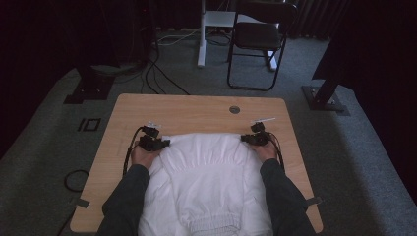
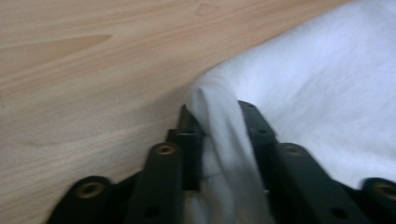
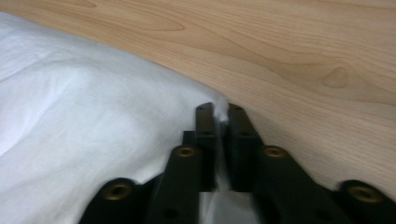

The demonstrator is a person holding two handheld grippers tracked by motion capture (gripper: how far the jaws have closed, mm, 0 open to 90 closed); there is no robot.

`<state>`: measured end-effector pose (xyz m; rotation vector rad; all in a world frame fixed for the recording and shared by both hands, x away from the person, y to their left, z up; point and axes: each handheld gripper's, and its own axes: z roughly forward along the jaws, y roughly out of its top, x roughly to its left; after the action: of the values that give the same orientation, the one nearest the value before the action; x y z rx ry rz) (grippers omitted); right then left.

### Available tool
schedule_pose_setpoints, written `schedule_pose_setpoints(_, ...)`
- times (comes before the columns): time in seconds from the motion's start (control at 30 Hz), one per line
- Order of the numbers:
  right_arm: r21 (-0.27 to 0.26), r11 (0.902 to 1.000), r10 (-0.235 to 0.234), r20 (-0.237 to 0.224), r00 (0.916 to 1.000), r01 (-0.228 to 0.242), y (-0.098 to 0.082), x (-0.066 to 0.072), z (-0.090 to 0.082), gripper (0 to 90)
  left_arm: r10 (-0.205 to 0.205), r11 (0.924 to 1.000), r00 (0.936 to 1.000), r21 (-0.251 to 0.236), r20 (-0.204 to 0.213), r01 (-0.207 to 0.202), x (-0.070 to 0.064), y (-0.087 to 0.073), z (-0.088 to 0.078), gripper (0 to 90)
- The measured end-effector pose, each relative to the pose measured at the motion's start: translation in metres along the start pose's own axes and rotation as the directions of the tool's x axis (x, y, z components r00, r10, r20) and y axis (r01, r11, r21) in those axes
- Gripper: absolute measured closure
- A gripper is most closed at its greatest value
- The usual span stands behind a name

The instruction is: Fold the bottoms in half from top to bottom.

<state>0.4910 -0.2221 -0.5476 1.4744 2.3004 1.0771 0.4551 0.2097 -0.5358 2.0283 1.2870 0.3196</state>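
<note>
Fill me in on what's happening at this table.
A person sits at a wooden table with a gripper in each hand, working on a white garment spread flat. The left gripper is pinching the cloth at its far left corner, and the right gripper is shut on the far right corner. Both corners are still down on the tabletop, nothing lifted or folded yet.

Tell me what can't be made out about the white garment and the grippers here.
- Garment: near hem cut off by the high view's bottom edge; sleeves hidden under forearms.
- Left gripper: cloth covers its pads in the left gripper view.
- Right gripper: how much cloth is pinched is hidden between the jaws.
- Both too small in the high view.
</note>
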Motion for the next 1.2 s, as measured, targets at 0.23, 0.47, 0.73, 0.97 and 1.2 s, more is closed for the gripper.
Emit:
schedule_pose_setpoints(0.23,-0.091,0.9958,-0.004,-0.002,1.0000,0.004,0.011,-0.004,-0.028,87.4,-0.100,0.9842,0.9872,-0.133,0.124,0.117,0.015,0.007,-0.024,81.2)
schedule_pose_setpoints(0.47,-0.254,0.9666,-0.020,0.061,0.9980,0.035,0.040,0.001,-0.071,87.7,-0.057,0.9544,0.9899,-0.284,0.130,0.093,0.005,0.046,-0.053,81.3)
schedule_pose_setpoints(0.73,-0.304,0.9493,-0.071,0.043,0.9965,0.081,0.034,0.006,-0.094,87.6,-0.041,0.9479,0.9859,-0.306,0.162,0.090,-0.001,0.046,-0.071,81.0)
schedule_pose_setpoints(0.97,-0.321,0.9411,-0.117,-0.015,0.9930,0.106,-0.007,0.015,-0.117,87.6,0.036,0.9508,0.9764,-0.308,0.213,0.032,-0.017,0.007,-0.095,80.7)
schedule_pose_setpoints(1.2,-0.251,0.9583,-0.153,-0.049,0.9870,0.136,-0.064,0.031,-0.126,87.6,0.078,0.9749,0.9628,-0.222,0.259,-0.019,-0.037,-0.049,-0.102,80.4)
